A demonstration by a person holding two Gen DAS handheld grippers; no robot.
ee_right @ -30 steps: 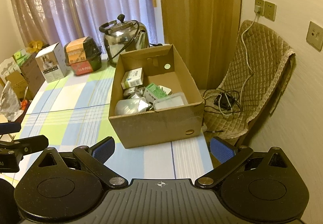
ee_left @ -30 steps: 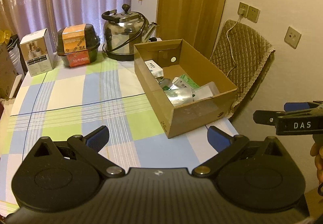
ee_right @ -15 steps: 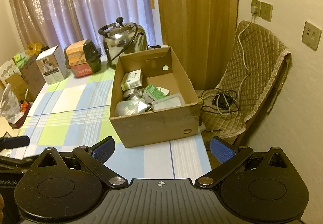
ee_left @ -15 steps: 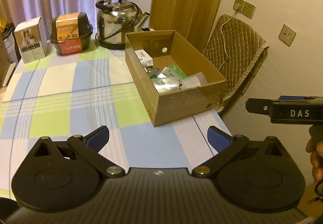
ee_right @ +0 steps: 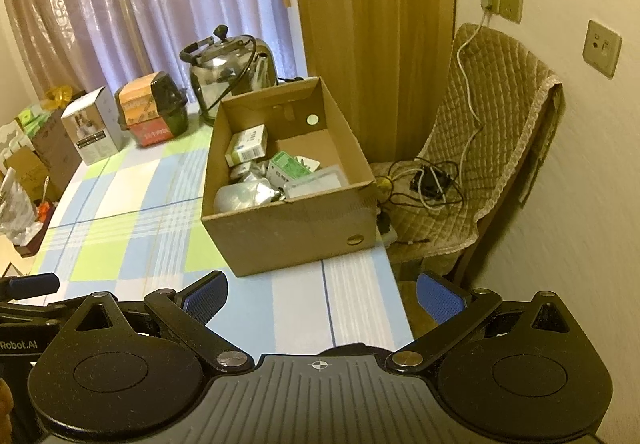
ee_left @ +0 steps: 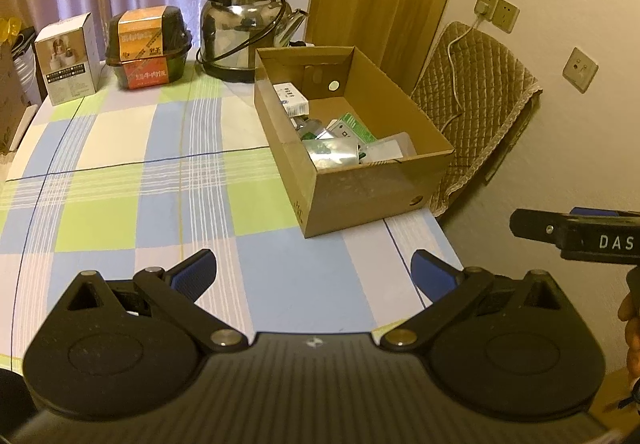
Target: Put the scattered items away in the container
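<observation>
Now you've drawn both grippers back from the cardboard box [ee_left: 360, 180]: left gripper [ee_left: 314, 272] and right gripper [ee_right: 322, 294] both gape wide, holding nothing. Small packets [ee_right: 280, 176] lie inside the box, so tidying looks finished.

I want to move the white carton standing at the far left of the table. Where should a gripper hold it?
Grip the white carton across its two upright side faces, near the middle, coming from the front: it stands upright and its flat sides suit the pads.

Box [ee_left: 372, 190] on table's [ee_left: 132, 184] right edge, packets [ee_left: 334, 152] inside; kettle [ee_left: 244, 34] behind; chair [ee_left: 476, 100] right
</observation>
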